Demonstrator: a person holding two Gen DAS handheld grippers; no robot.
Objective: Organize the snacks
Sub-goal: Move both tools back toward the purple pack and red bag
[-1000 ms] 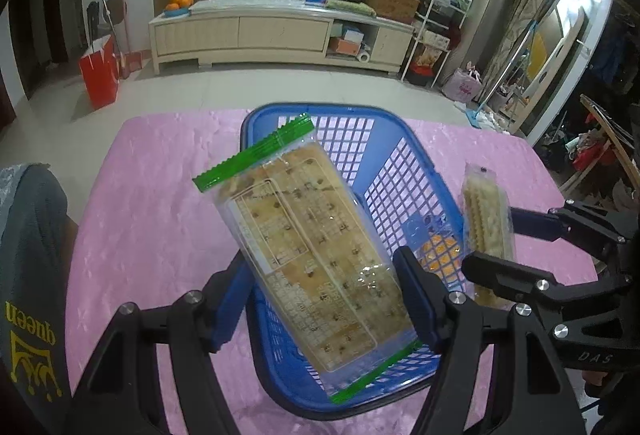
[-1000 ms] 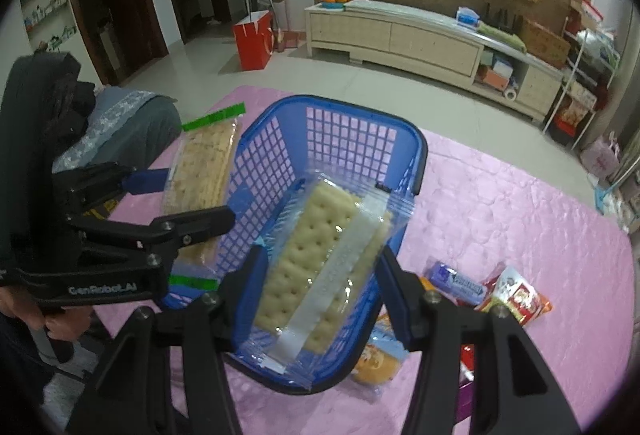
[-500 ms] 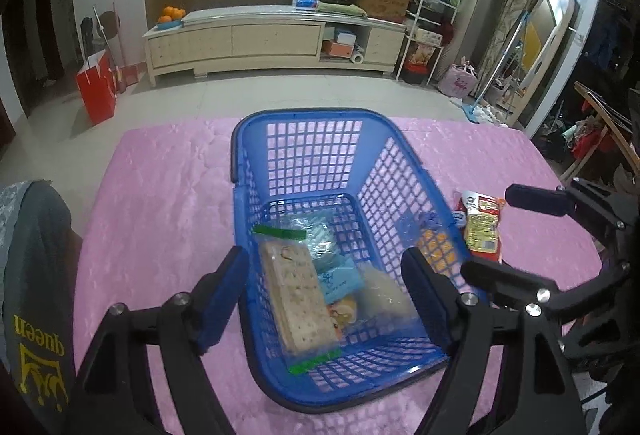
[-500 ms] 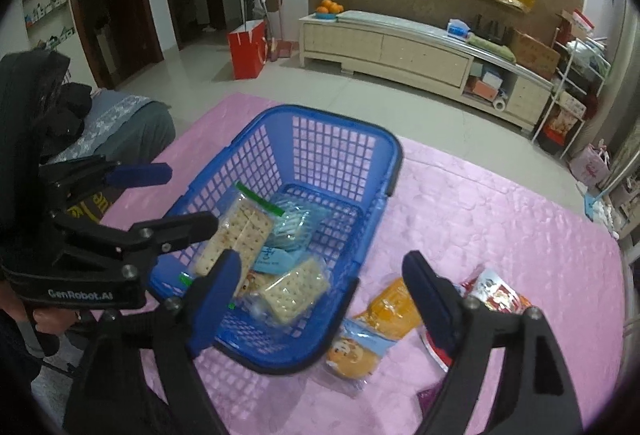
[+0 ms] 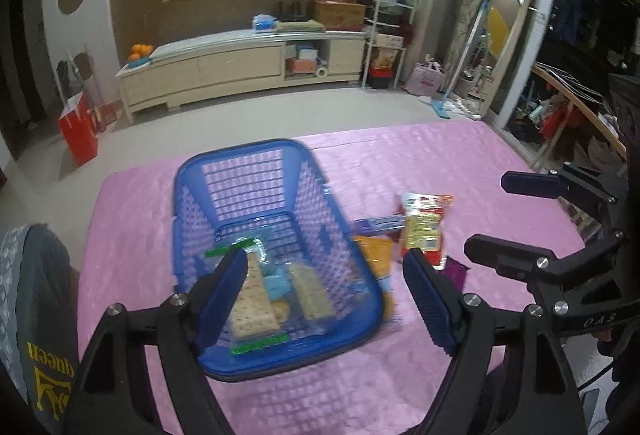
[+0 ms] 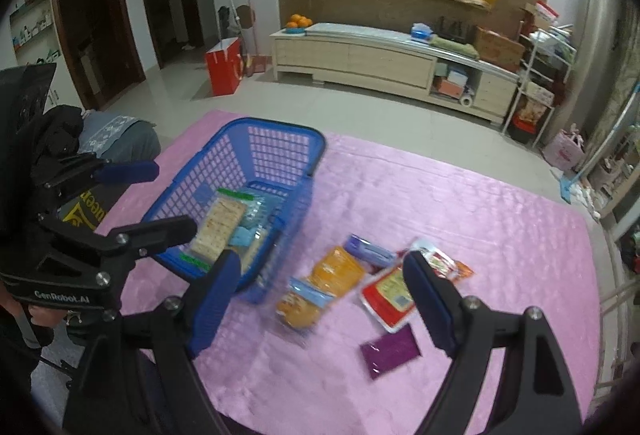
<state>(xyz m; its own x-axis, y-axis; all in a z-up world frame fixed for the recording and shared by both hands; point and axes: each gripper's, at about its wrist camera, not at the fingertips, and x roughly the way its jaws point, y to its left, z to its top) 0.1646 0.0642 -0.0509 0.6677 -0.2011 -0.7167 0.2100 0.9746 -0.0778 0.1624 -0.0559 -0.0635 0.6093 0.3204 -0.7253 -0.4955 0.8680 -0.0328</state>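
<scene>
Both claws wide with nothing in them: left gripper (image 5: 324, 299) opening a bit more, right gripper (image 6: 320, 303) just wide. Cracker packs (image 5: 254, 299) down in the blue basket (image 5: 240, 155), with orange pack (image 6: 320, 287), red pack (image 6: 390, 295) and purple pack (image 6: 390, 351) left on the pink cloth (image 6: 480, 227). Could slip out if grabbed by a slick edge, or bump the basket beside them.

1. The left gripper's (image 5: 324, 295) finger is covering part of the cracker pack (image 5: 252, 299) in the blue basket (image 5: 276, 151).
2. Motion blur is smearing the orange snack bag (image 6: 320, 287).
3. The purple packet's (image 6: 391, 351) print is reading too blurred to tell.
4. The worktop's (image 6: 480, 235) near edge is running out of frame.
</scene>
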